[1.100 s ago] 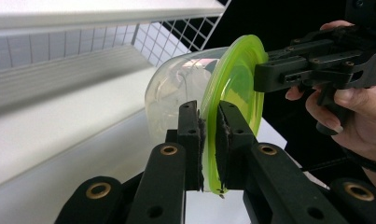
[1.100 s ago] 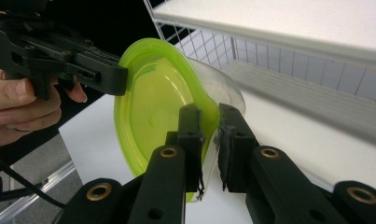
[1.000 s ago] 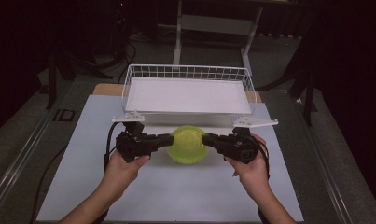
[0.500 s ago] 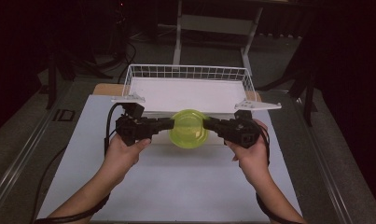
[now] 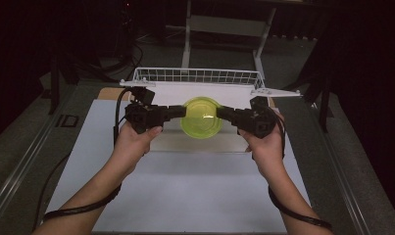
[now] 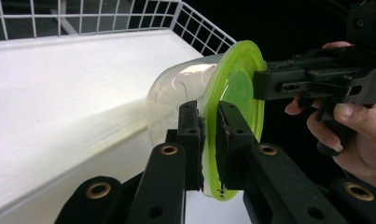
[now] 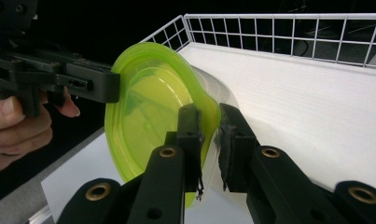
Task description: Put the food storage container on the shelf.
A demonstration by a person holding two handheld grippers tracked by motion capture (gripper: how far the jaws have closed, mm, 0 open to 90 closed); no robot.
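Note:
A clear round container with a yellow-green lid (image 5: 201, 117) hangs in the air between both grippers, just above the near edge of the white wire basket (image 5: 200, 76). My left gripper (image 5: 181, 111) is shut on the left side of its rim. In the left gripper view my jaws (image 6: 209, 112) pinch the lid's edge (image 6: 232, 79), and the clear body (image 6: 176, 88) points toward the basket floor. My right gripper (image 5: 220, 112) is shut on the opposite rim. In the right gripper view its jaws (image 7: 206, 116) clamp the lid (image 7: 148, 107).
The basket has a low wire wall (image 7: 279, 28) and a plain white floor (image 6: 73, 84). A white sheet (image 5: 185, 196) covers the table in front. A metal stand (image 5: 224, 24) rises behind the basket. Cables trail from both grippers along the forearms.
Both hands have lifted the container and carried it away from the person, from over the white sheet to the basket's near edge. Both grips stay the same.

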